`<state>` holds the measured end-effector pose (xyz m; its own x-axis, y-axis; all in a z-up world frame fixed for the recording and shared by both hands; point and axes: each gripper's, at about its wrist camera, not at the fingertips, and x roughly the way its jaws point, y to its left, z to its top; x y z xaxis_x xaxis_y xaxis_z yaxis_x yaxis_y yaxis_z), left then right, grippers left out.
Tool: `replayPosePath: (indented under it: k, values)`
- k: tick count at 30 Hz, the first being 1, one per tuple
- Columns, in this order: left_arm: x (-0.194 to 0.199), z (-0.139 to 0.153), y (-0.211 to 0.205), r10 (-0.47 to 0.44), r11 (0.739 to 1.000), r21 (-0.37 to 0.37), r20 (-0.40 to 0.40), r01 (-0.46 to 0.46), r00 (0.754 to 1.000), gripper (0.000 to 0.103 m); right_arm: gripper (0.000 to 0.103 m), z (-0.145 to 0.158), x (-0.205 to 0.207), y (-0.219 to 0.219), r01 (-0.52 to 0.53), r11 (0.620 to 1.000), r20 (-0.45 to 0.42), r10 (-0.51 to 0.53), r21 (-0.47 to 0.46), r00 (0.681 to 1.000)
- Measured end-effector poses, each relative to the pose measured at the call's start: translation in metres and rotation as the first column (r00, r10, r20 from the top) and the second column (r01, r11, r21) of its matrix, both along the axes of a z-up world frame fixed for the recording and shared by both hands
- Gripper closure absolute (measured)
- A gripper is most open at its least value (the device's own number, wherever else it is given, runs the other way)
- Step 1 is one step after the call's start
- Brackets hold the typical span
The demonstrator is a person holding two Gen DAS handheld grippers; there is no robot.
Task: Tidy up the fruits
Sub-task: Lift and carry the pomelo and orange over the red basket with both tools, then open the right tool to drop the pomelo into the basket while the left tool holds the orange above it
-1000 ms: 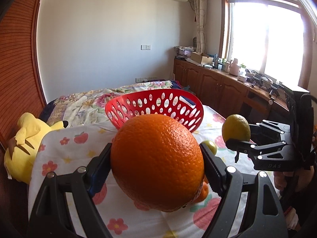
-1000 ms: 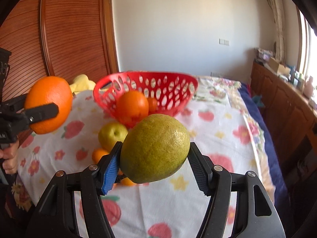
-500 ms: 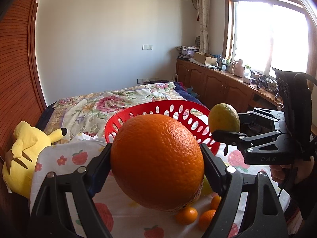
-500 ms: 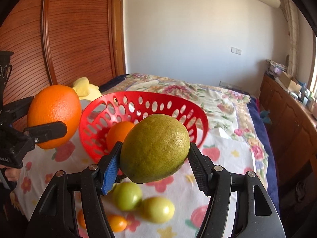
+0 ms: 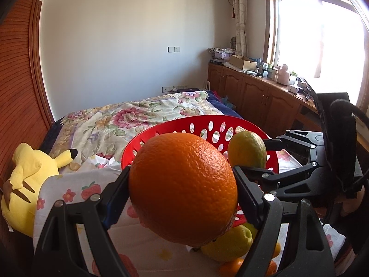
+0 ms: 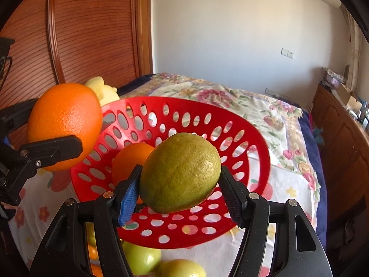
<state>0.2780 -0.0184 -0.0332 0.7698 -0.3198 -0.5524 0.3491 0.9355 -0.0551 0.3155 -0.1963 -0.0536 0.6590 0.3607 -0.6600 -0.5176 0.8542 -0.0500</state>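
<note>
The big orange (image 5: pixel 183 185) fills the middle of the left wrist view. The left gripper (image 5: pixel 182 191) is clamped on it, one black finger pressing each side. The peel is bright and bumpy with tiny dots. In the right wrist view this same orange (image 6: pixel 65 124) sits at the left of the frame, held up beside the rim of the red basket (image 6: pixel 258 152).

The green lemon (image 6: pixel 180 173) is in the middle of the right wrist view. The right gripper (image 6: pixel 180 190) is clamped on it, holding it over the open basket. Its skin is dull green-yellow and rough, and its shape is like an egg. Both grippers tilt downward.

The basket is shiny plastic, round, and full of oval holes. Only the right wrist view looks inside it, where a smaller orange (image 6: pixel 129 161) lies. Green apples (image 6: pixel 140 259) show at the bottom of that frame.

Only the left wrist view shows a yellow lemon (image 5: pixel 227 244) under the big orange, a yellow plush toy (image 5: pixel 30 184) at the left, and a bright window (image 5: pixel 322 34) at the upper right. The fruit rests on a cloth (image 5: pixel 76 191) with strawberries and flowers.
</note>
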Motion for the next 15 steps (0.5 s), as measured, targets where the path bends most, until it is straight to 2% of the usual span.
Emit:
replayPosePath:
  k: [15]
  values:
    - [0.006,-0.004,-0.003,-0.003,1.0,0.004,-0.009,0.003,1.0,0.02,0.036,-0.014,0.006,0.01,-0.003,0.996,-0.022,0.001,-0.085,1.0]
